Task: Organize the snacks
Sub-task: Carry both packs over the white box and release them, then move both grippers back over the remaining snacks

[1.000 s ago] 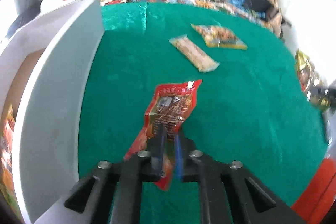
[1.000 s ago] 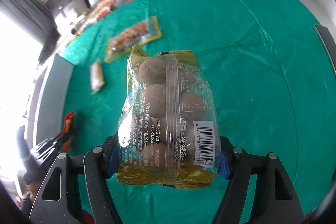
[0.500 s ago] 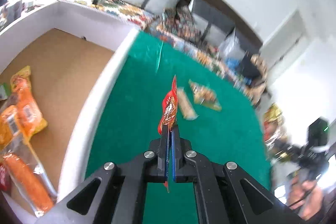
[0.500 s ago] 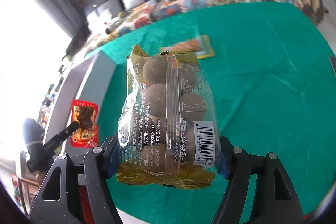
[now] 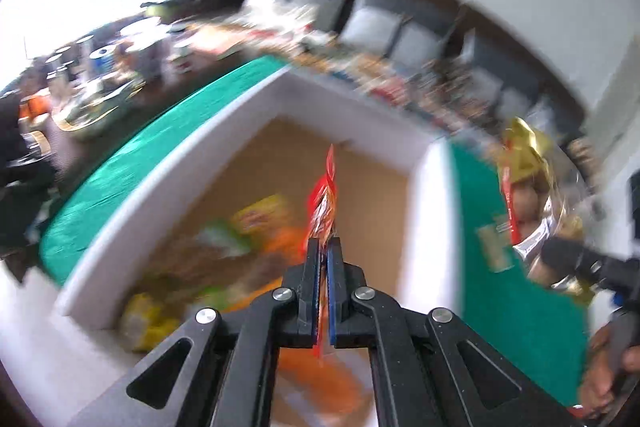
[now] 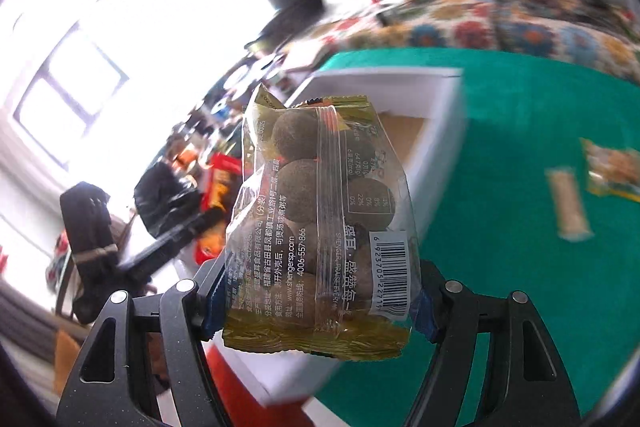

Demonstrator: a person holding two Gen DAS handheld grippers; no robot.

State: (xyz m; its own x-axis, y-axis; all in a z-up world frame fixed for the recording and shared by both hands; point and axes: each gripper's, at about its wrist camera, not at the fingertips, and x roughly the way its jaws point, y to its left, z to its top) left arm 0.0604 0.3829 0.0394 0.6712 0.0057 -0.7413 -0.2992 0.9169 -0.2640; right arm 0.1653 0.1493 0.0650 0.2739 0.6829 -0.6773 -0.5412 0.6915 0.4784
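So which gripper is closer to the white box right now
Left. The left gripper, holding the red packet, is right above the white box; the right gripper, with its bag of round snacks, is short of its wall.

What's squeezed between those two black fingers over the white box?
A thin red snack packet, seen edge-on in the left wrist view, clamped by the left gripper above the box.

Red snack pkt (image 5: pixel 325 203), gold-clear bag (image 6: pixel 320 227) w/ brown balls, white box (image 5: pixel 200 163), green cloth (image 6: pixel 540 147).
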